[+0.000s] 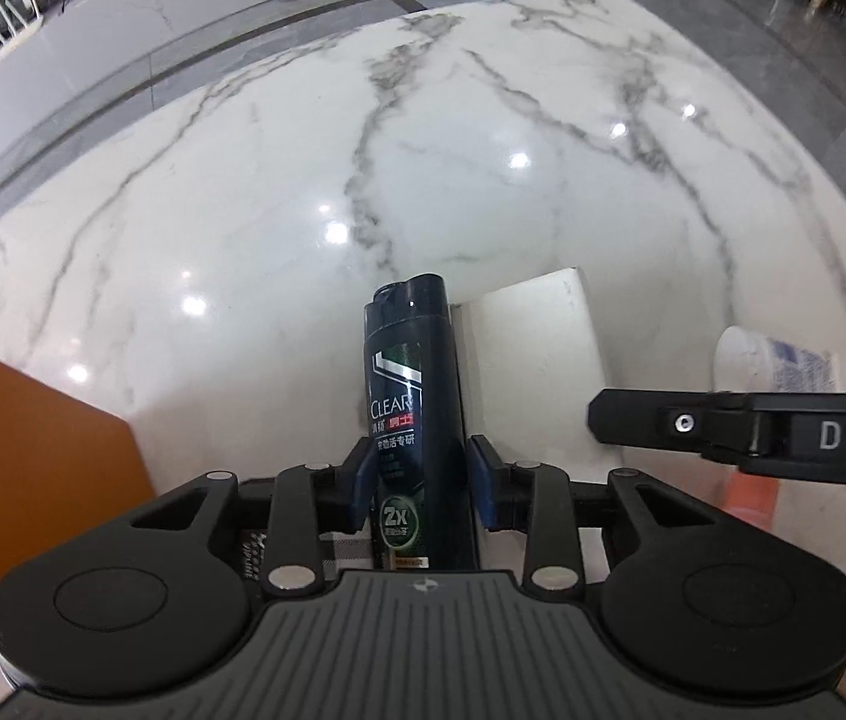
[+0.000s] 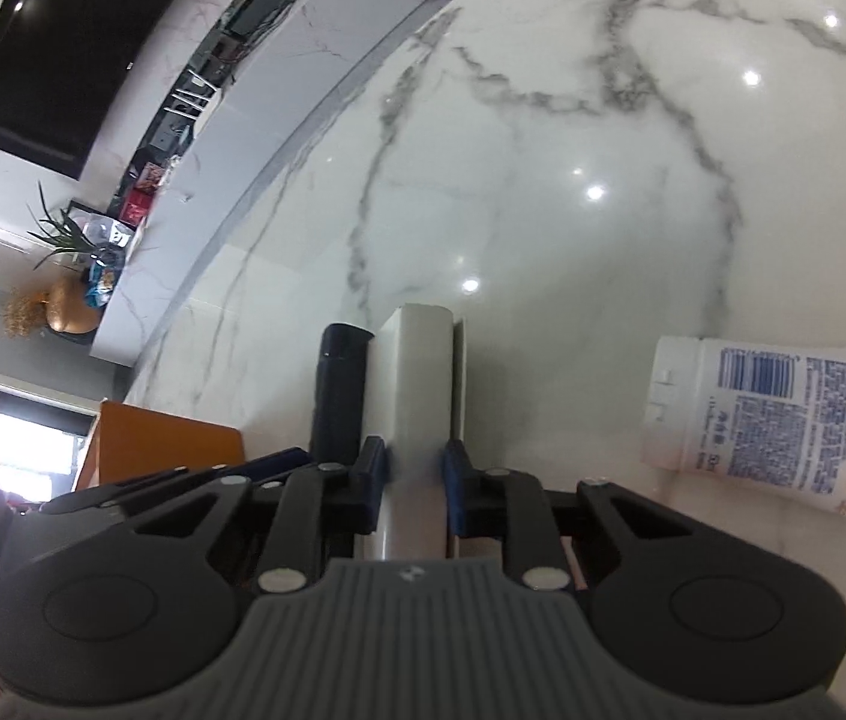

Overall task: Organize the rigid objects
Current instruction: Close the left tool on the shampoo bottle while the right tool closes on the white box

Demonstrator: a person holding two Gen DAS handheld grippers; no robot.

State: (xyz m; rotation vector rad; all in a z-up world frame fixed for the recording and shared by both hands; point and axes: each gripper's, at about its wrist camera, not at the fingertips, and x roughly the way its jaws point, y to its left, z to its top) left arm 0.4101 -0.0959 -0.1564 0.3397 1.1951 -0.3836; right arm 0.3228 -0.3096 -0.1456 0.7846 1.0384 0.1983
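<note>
My left gripper (image 1: pixel 422 483) is shut on a dark blue CLEAR shampoo bottle (image 1: pixel 411 396) that points away from me over the marble table (image 1: pixel 243 228). My right gripper (image 2: pixel 414 480) is shut on a white box (image 2: pixel 417 372), held on edge just right of the bottle. The bottle also shows in the right wrist view (image 2: pixel 339 390), touching the box's left side. The box also shows in the left wrist view (image 1: pixel 543 336). A white tube with blue print (image 2: pixel 783 414) lies on the table to the right, and its cap end shows in the left wrist view (image 1: pixel 771 360).
An orange box (image 1: pixel 33 450) stands at the left near the table's front; it also shows in the right wrist view (image 2: pixel 165 444). The right gripper's black body (image 1: pixel 753 432) crosses the right side of the left wrist view. A grey floor lies beyond the table's far edge.
</note>
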